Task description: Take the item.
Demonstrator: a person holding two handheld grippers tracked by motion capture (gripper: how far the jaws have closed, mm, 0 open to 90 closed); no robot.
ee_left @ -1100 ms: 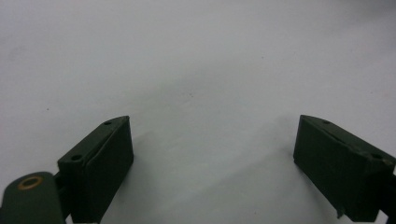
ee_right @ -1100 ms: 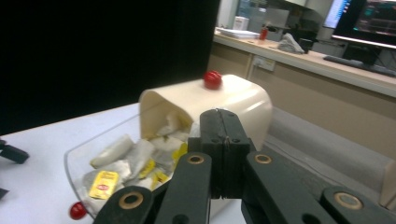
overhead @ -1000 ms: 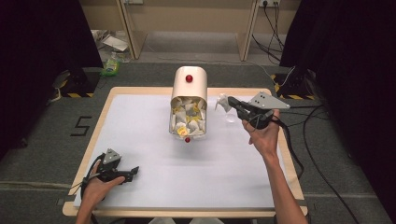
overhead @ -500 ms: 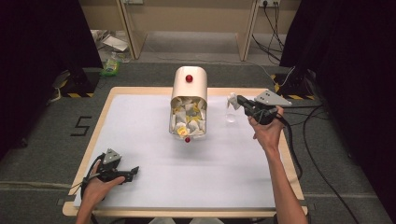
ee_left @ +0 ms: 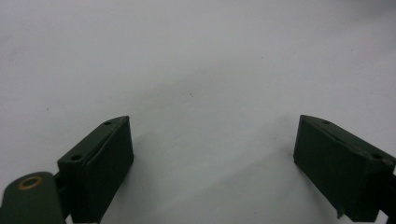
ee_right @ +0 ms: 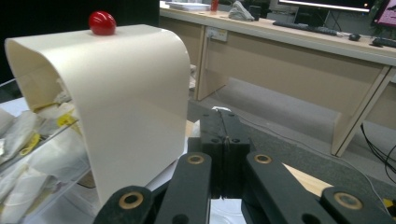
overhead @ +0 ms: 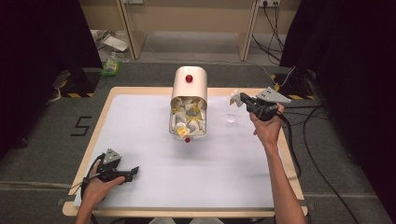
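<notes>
On the white table [overhead: 140, 130], left gripper [overhead: 128, 173] jaws gape; right gripper [overhead: 237, 99] jaws pinch a tea bag [overhead: 233, 97].

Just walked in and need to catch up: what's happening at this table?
A person works with two grippers. The right hand-held gripper is shut on what looks like a small white-and-yellow paper sachet, above a clear cup beside the cream curved-lid box with a red knob, which holds similar sachets. The left hand-held gripper rests open on the white table, holding nothing.
</notes>
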